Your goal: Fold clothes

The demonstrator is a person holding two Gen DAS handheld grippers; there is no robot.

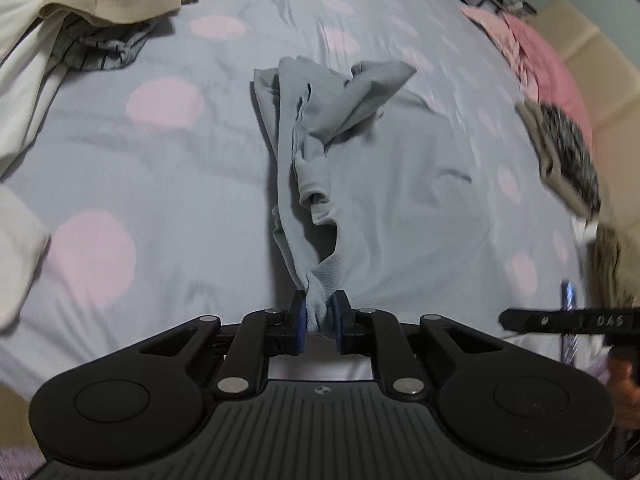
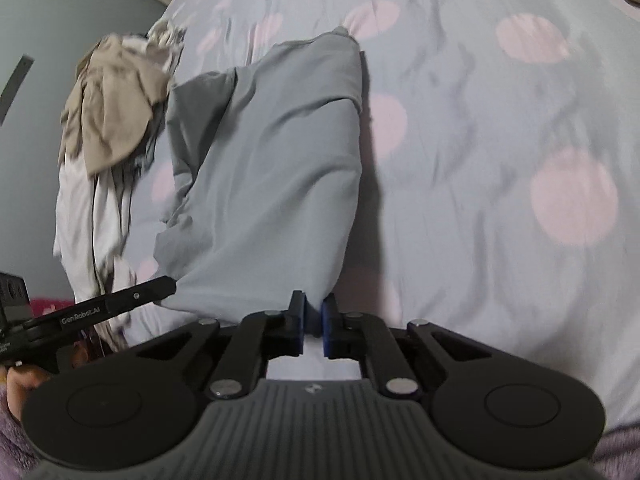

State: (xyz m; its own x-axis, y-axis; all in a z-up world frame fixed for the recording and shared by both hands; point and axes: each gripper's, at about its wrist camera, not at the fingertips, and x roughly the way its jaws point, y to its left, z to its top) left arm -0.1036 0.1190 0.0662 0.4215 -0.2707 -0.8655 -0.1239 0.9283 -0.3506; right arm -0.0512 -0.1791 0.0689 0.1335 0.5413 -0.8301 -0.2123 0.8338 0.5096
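At the near edge of the left wrist view, the left gripper (image 1: 321, 317) is clamped on a bunched corner of a grey garment (image 1: 320, 148), the cloth squeezed between its blue pads (image 1: 299, 320). From that pinch the garment runs away from the gripper in a narrow, twisted band, lifted off the bedsheet (image 1: 160, 168), with a loose flap at its far end falling to the right. The gripper points roughly level across the bed toward the far side. On the right of this view the other tool's black finger reaches in from the edge.

In the right wrist view, the right gripper (image 2: 313, 322) has its jaws drawn close on an edge of the same garment (image 2: 272, 168), whose near edge drops into the narrow gap between its blue pads (image 2: 329, 326). The cloth spreads out beyond it as a broad, smooth panel, and the left tool's finger meets its near left corner.

Beyond the garment lies the grey sheet with pink dots. A heap of beige, white and striped clothes (image 1: 80, 12) sits at the far left, and a pink folded pile (image 1: 536, 52) at the far right beside a dark speckled item (image 1: 568, 148).
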